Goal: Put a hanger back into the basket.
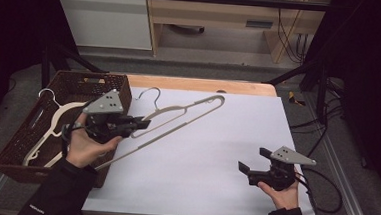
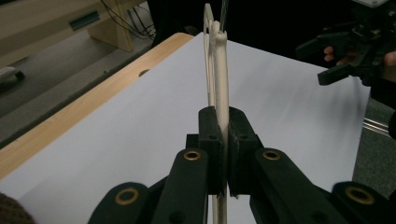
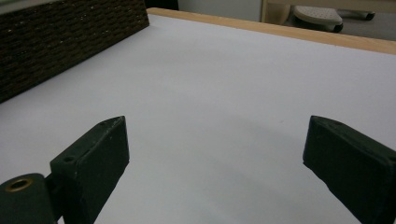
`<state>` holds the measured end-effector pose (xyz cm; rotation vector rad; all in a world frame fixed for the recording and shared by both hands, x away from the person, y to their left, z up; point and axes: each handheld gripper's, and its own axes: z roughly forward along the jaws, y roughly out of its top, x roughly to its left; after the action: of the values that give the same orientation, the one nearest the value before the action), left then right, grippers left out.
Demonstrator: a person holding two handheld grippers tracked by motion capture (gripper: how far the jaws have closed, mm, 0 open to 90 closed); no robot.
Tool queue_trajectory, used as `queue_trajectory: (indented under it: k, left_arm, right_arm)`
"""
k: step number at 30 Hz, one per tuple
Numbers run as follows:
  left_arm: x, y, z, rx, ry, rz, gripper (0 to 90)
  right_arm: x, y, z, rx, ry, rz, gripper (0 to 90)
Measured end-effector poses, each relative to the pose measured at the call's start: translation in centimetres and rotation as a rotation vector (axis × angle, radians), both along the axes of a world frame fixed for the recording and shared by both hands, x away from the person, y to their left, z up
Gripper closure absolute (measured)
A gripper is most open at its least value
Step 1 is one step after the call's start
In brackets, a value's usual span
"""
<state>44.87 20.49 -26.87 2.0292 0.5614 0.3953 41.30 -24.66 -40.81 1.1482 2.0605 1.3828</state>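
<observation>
**Cream hanger lifted over a white table**

White sheeting covers a wooden table (image 1: pixel 200 84) whose bare edge shows along the far side. Beyond it stand pale cabinets on a grey floor, with cables hanging at the right and dark frame bars around the table. A brown woven basket (image 1: pixel 67 87) sits at the table's left edge with another pale hanger (image 1: pixel 47 124) inside.

The left gripper (image 1: pixel 142 124) is clamped on a cream hanger (image 1: pixel 188 115) — its jaws pressed together on one thin bar. The hanger's long axis runs diagonally, from near the person's left hand up toward the far right, its metal hook (image 1: pixel 149 92) pointing toward the far edge.

The right gripper (image 1: pixel 254 160) hovers low at the near right, well apart from the hanger — jaws spread wide, nothing between them.
</observation>
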Motion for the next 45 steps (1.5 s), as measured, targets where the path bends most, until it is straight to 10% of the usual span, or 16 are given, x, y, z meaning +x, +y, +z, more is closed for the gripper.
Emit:
queue_trajectory:
  k: [21,45]
  left_arm:
    - [3.8,8.5,1.6,-0.009,0.002,0.146,86.2]
    - [5.0,18.8,-0.8,-0.036,0.037,0.277,86.1]
  right_arm:
    - [0.1,-0.2,-0.6,-0.014,0.011,-0.028,5.5]
    - [0.3,0.0,-0.9,-0.026,0.022,-0.025,5.9]
